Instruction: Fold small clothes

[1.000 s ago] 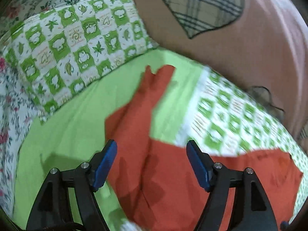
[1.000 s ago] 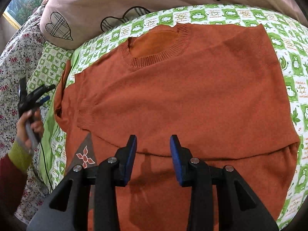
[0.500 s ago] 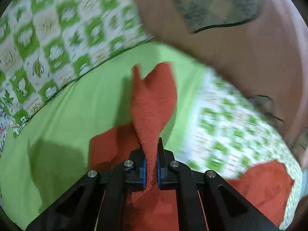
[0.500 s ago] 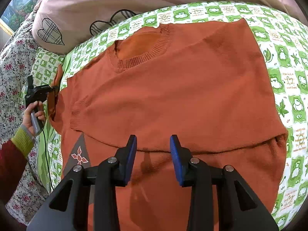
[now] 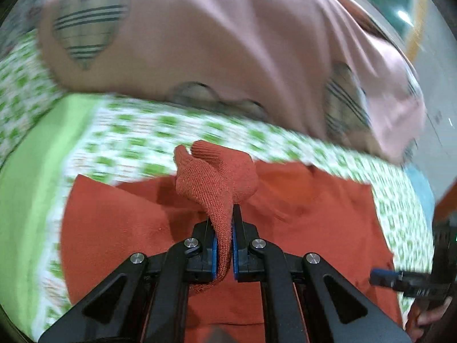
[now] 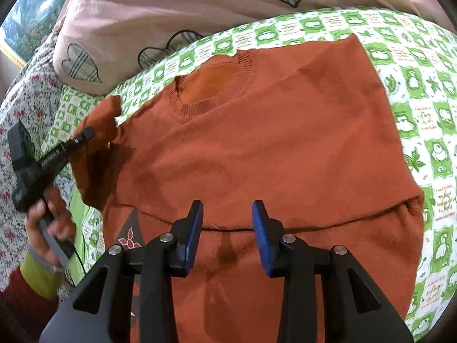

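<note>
We are pinching the orange sweater's sleeve [image 5: 217, 188] with our left gripper [image 5: 224, 250]. Our right gripper [image 6: 227, 234] is hanging spread above the sweater [image 6: 271, 143].

My blue pads [image 5: 214, 250] pinch a rust-orange knit sweater [image 6: 271, 143]; green-and-white checked bedsheet [image 6: 414, 85], pink pillow [image 6: 171, 5] with plaid hearts.

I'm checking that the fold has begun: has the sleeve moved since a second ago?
Yes. In the right wrist view the sleeve, pinched by the left tongs, has lifted off the green sheet and swung inward toward the sweater's collar.
</note>
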`<state>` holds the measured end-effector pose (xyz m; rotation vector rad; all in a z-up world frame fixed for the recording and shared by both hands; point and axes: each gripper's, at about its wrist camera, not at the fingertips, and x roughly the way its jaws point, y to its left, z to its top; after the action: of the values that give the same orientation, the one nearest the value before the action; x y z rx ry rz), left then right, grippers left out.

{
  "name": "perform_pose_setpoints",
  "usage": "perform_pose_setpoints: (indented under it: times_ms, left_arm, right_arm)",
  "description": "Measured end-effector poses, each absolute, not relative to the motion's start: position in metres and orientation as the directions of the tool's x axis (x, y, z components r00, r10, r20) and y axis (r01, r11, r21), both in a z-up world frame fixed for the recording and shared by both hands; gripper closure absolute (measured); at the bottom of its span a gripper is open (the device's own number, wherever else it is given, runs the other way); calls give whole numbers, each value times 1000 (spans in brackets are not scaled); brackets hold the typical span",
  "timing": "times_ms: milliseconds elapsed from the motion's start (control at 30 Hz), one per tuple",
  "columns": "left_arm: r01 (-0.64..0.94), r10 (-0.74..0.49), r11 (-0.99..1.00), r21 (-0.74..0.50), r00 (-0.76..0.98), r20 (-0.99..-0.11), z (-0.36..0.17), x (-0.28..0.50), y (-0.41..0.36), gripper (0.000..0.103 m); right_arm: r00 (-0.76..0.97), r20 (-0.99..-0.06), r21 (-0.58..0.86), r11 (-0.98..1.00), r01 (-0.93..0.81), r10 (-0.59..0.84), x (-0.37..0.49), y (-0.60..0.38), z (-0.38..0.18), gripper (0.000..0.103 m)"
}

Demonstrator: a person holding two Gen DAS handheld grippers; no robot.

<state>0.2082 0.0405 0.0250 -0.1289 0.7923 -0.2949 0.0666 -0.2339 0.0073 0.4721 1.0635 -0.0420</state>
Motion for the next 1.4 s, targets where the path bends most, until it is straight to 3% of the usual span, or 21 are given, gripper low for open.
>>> perform_pose_setpoints:
  times_ms: [167, 267, 400, 633, 867, 1033, 1067, 1100, 1133, 1400]
  left_arm:
    - [316, -285, 943, -105, 602, -746, -15, 200, -24, 92]
    - [329, -285, 938, -107, 560, -778, -32, 194, -33, 83]
    - [336, -287, 936, -109, 545, -788, -34, 176, -24, 61]
    - [226, -219, 969, -105, 570, -792, -19, 138, 44, 48]
    - [-34, -42, 997, -72, 545, -837, -35, 123, 133, 47]
    - [-122, -36, 986, -117, 526, -850, -51, 127, 162, 47]
    - [-126, -36, 985, -120, 523, -851, -53, 129, 163, 47]
    - [-127, -36, 985, -119, 519, -854, -55, 131, 162, 47]
    - [-128, -32, 985, -114, 516, -856, -56, 134, 161, 47]
    - [-34, -105, 989, -144, 522, -846, -52, 140, 133, 51]
  right_arm:
    - [508, -843, 359, 886, 292, 174, 63, -247, 9, 66]
    - [512, -843, 349, 890, 293, 162, 64, -251, 12, 66]
    - [520, -837, 347, 901, 260, 172, 70, -246, 16, 66]
    - [537, -802, 399, 903, 157, 261, 118, -206, 21, 66]
    - [525, -783, 434, 897, 78, 333, 189, -159, 10, 66]
    - [441, -837, 391, 918, 71, 323, 227, -135, -23, 66]
    - [414, -857, 366, 928, 69, 307, 232, -132, -30, 70]
    - [396, -873, 339, 938, 73, 285, 235, -129, -35, 90]
    - [385, -879, 332, 941, 73, 280, 236, -128, -37, 93]
    - [641, -705, 466, 880, 94, 304, 172, -190, 56, 93]
